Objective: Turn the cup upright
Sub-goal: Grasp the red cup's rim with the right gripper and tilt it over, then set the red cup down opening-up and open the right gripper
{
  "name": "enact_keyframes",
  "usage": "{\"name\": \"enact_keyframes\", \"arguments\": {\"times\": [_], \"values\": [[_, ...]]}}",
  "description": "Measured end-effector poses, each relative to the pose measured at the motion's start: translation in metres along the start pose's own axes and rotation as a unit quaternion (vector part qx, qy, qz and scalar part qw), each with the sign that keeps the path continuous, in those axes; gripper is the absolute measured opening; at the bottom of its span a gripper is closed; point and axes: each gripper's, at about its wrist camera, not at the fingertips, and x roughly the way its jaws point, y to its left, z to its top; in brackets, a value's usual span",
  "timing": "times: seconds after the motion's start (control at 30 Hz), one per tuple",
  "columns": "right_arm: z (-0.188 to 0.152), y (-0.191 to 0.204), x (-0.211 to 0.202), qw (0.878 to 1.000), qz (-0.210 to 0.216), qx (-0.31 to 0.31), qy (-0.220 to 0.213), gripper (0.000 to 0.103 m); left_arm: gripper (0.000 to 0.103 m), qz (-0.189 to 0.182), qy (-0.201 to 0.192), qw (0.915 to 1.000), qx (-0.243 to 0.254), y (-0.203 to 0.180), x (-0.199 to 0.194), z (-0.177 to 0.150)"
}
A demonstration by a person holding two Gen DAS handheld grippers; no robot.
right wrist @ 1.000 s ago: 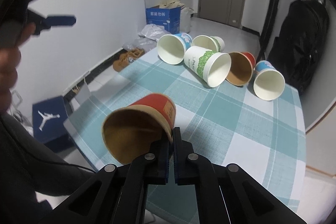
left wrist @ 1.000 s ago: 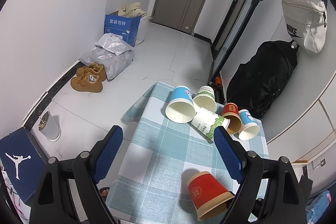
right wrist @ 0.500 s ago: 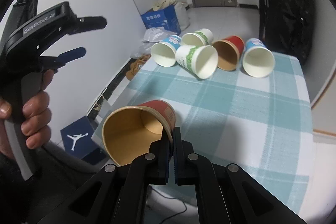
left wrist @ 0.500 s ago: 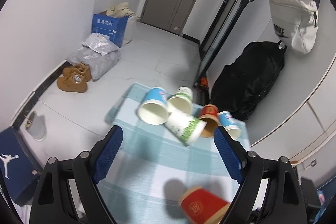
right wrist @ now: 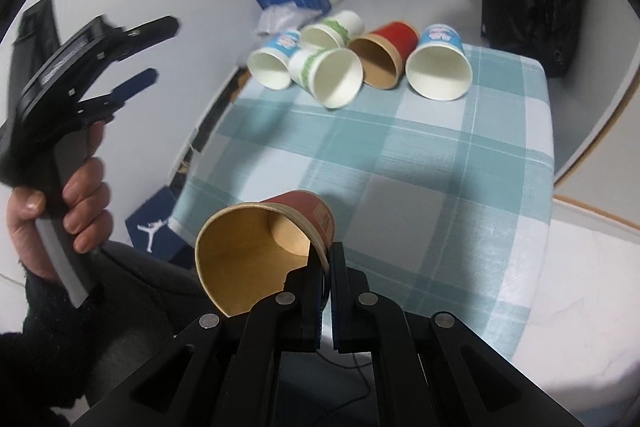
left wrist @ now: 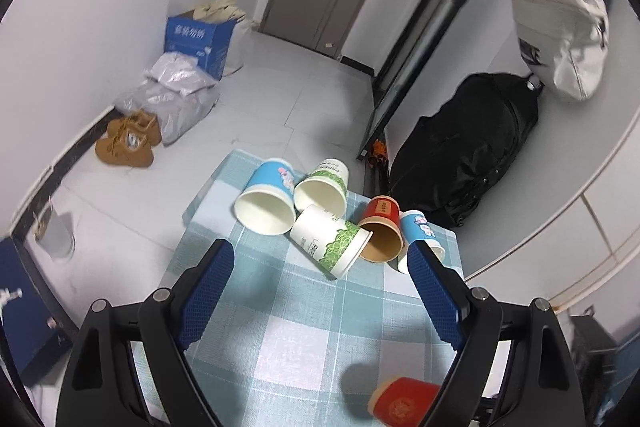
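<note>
— While our right gripper pinches the rim of the red cup, where does that cup sit?

— We hold it off the checked tablecloth, above the near left part of the table. It is tilted, with its brown inside and open mouth turned toward the right wrist camera. One finger is inside the wall and one outside, closed tight on the paper edge.

— And in the left wrist view?

— We see only part of the same cup at the bottom edge, low and to the right, with a shadow beside it on the cloth.

— What about our left gripper?

— We keep it wide open, holding nothing, its blue pads spread well apart above the table. In the right wrist view it is at the far left, raised in the left hand, well apart from the cup.

— What else lies on the table?

— Five paper cups on their sides, clustered at the far edge: a blue cup, a green-banded cup, a white and green cup lying in front of those, a second red cup and another blue cup at the right end. They touch or nearly touch each other.

— Beyond the table?

— On the floor we see brown shoes, a blue box and a black bag.
</note>
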Motion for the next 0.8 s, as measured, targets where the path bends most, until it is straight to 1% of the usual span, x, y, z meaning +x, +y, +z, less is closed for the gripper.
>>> {"name": "enact_keyframes", "arguments": {"times": [0.03,0.1,0.17,0.33,0.4,0.5,0.57,0.6,0.67,0.73,0.8], "values": [[0.006,0.001,0.006,1.0,-0.005,-0.014,0.024,0.002,0.085,-0.004,0.001,1.0,-0.007,0.0,0.001,0.0],[0.013,0.004,0.012,0.998,-0.022,-0.039,0.045,0.002,0.085,-0.003,0.006,0.9998,-0.016,0.002,0.003,0.002],[0.023,0.007,0.02,0.996,-0.025,-0.051,0.067,0.002,0.085,0.006,0.011,0.9998,-0.016,0.002,0.007,0.002],[0.042,0.018,0.035,0.993,-0.038,-0.072,0.091,0.002,0.085,0.015,0.01,0.9997,-0.014,0.005,0.008,0.002],[0.048,0.02,0.045,0.991,-0.043,-0.071,0.1,0.002,0.085,0.022,0.008,0.9997,-0.01,0.006,0.007,0.003],[0.057,0.022,0.057,0.991,-0.044,-0.061,0.114,0.006,0.085,0.027,0.014,0.9995,-0.004,0.009,0.008,0.0],[0.062,0.021,0.066,0.99,-0.052,-0.041,0.125,0.006,0.085,0.028,0.02,0.9994,0.0,0.01,0.008,-0.003],[0.065,0.019,0.069,0.991,-0.047,-0.03,0.124,0.008,0.085,0.027,0.022,0.9994,0.003,0.009,0.008,-0.004],[0.068,0.017,0.068,0.993,-0.039,-0.017,0.111,0.017,0.085,0.032,0.022,0.9991,0.016,0.005,0.008,-0.007],[0.068,0.012,0.065,0.996,-0.034,-0.001,0.087,0.037,0.085,0.034,0.022,0.9988,0.028,0.002,0.008,-0.009],[0.065,0.006,0.061,0.997,-0.025,0.021,0.068,0.043,0.085,0.027,0.025,0.9983,0.045,-0.002,0.008,-0.012]]}}
